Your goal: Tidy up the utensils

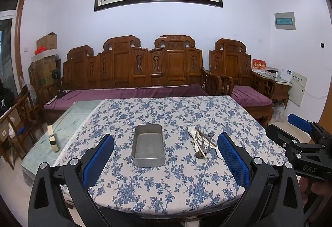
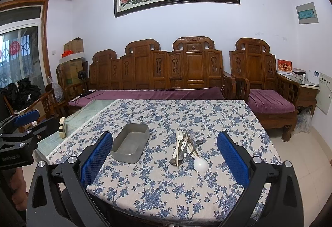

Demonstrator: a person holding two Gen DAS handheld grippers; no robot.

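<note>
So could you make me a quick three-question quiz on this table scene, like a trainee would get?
1. True or false: the metal tray already holds some cutlery.
2. Multiple choice: the pile of utensils lies on which side of the tray, seen from the grippers? A) left B) right C) inside it
3. Fill in: both the left gripper and the right gripper have jaws that are ____ and hold nothing.

Key:
1. False. The tray is empty.
2. B. The pile sits right of the tray on the floral tablecloth, apart from it.
3. Open.
</note>
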